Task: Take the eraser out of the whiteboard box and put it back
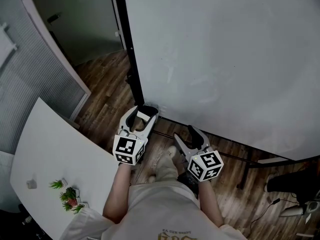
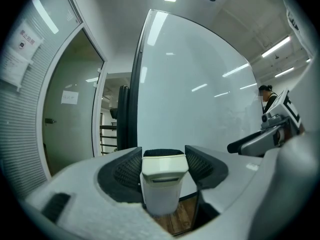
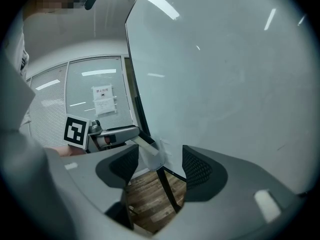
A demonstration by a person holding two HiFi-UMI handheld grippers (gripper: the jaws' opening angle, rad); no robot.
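Note:
The whiteboard (image 1: 225, 54) fills the upper right of the head view. My left gripper (image 1: 141, 116) is near its lower left corner, shut on the eraser (image 1: 146, 115). In the left gripper view the eraser (image 2: 162, 184) is a white block with black felt on its far end, standing upright between the pads. My right gripper (image 1: 193, 135) hangs beside it with its jaws wide apart and empty. Seen from the right gripper view, the right gripper (image 3: 159, 166) frames the eraser (image 3: 148, 155) against a small clear box (image 3: 163, 147) on the board's edge.
A white table (image 1: 45, 154) with small potted plants (image 1: 67, 196) stands at the left. The board's black stand bar (image 1: 230, 156) runs across the wood floor. Cables and dark gear (image 1: 292, 186) lie at the lower right. A distant person (image 2: 267, 96) shows by the board's edge.

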